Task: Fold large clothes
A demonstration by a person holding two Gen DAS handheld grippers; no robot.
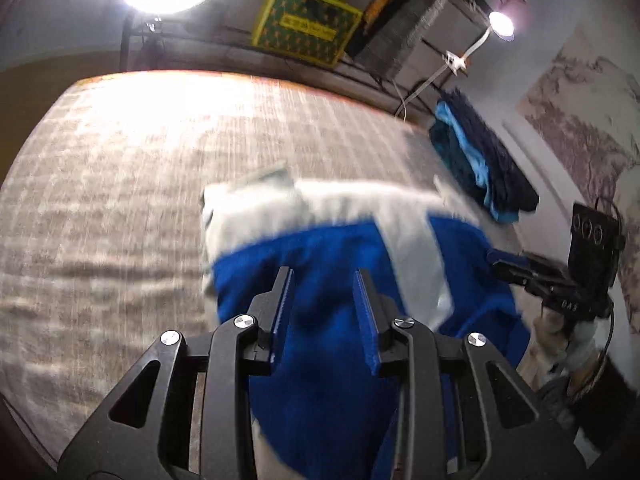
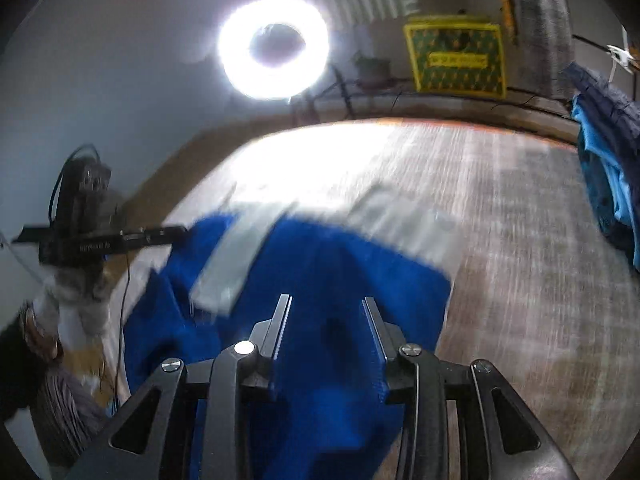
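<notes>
A bed with a pale checked cover fills the room under a ring light, and the blue and white garment lies bunched on the cover's near side, one end lifted off it. The left gripper and the right gripper each have blue cloth clamped between their fingers, holding that lifted end up. Farther across the cover, at its far right edge, sits a pile of dark and light blue clothes; the garment looks only partly folded, with its white bands crooked, so flattening and the final folds seem left to do.
</notes>
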